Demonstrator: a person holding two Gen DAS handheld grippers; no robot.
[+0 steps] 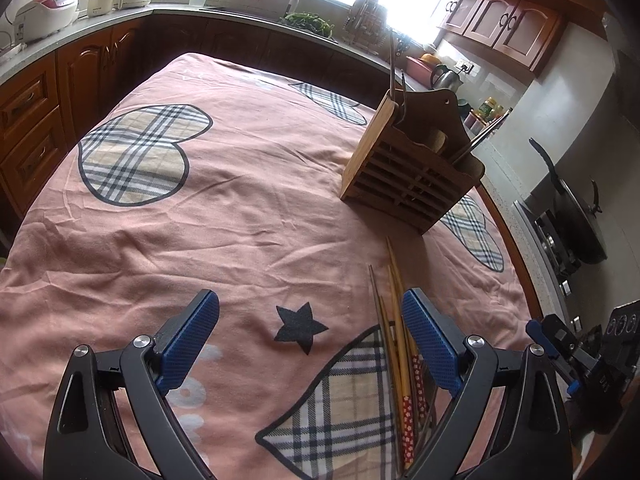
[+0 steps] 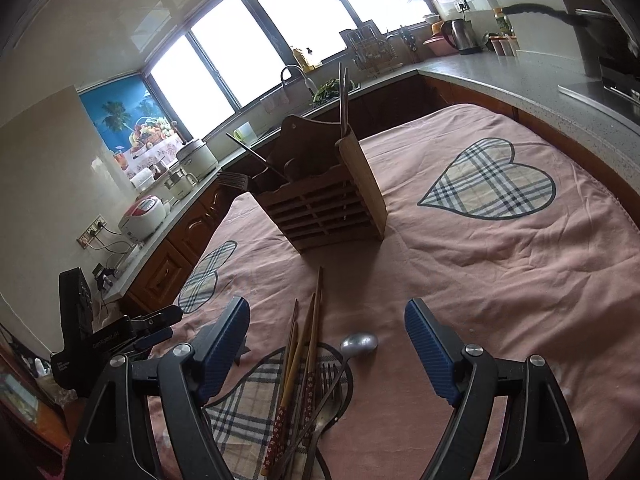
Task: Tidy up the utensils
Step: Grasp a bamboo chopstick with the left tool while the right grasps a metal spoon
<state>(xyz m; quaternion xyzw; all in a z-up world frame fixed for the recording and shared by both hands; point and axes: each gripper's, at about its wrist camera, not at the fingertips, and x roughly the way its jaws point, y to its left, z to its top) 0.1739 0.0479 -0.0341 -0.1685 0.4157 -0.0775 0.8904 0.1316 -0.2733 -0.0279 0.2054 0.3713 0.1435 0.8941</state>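
Both grippers, left gripper (image 1: 311, 336) and right gripper (image 2: 326, 340), stand released and empty; chopsticks (image 2: 308, 344) lie between the right's jaws, wooden holder (image 2: 328, 200) beyond.

A pink cloth (image 1: 200, 216) printed with beige-and-grey plaid hearts (image 1: 136, 156) and a black star (image 1: 300, 326) covers the tabletop. The chopsticks (image 2: 308, 344) are tan with red, white-flowered ends. The slatted holder (image 2: 328, 208) is brown wood, the spoon (image 2: 358, 342) silver.

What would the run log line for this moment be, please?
left tongs open | right tongs open | chopsticks, spoon on cloth | holder upright
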